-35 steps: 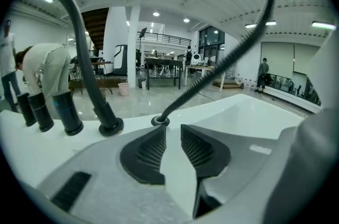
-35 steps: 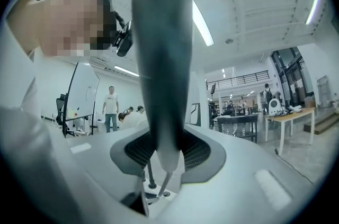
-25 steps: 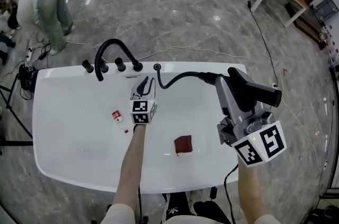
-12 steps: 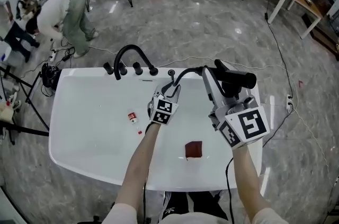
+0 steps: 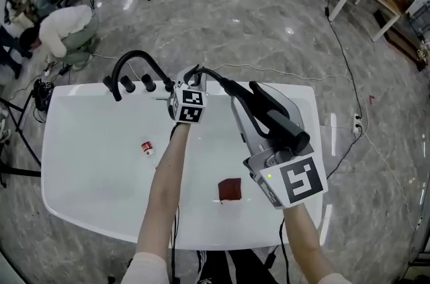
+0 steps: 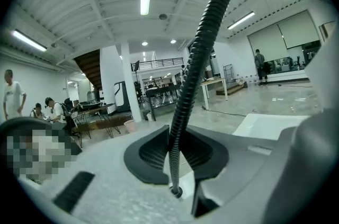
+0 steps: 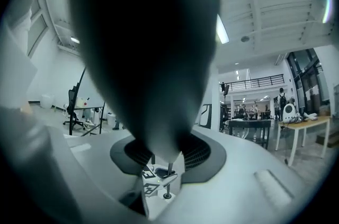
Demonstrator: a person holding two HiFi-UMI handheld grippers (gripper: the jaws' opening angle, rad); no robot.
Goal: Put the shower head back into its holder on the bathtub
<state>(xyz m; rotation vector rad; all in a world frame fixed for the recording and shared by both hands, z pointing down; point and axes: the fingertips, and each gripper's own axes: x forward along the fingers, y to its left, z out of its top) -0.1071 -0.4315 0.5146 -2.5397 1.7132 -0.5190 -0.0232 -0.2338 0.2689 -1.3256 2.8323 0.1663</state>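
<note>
Nearest me, the right claw point(image 7: 168, 159) is clamped on the black shower head point(image 5: 274, 116), holding it above the right side of the white bathtub point(image 5: 101, 165). Down in the tub lie a red cloth point(image 5: 230, 188) and, further left, a small bottle point(image 5: 146, 148). At the far rim the left claw point(image 6: 177, 155), whose jaws have just been closing, pinches the ribbed hose point(image 6: 197, 59), to the right of the black tap point(image 5: 134, 62). Beyond, a person point(image 5: 64, 31) crouches on the marble floor point(image 5: 269, 14).
</note>
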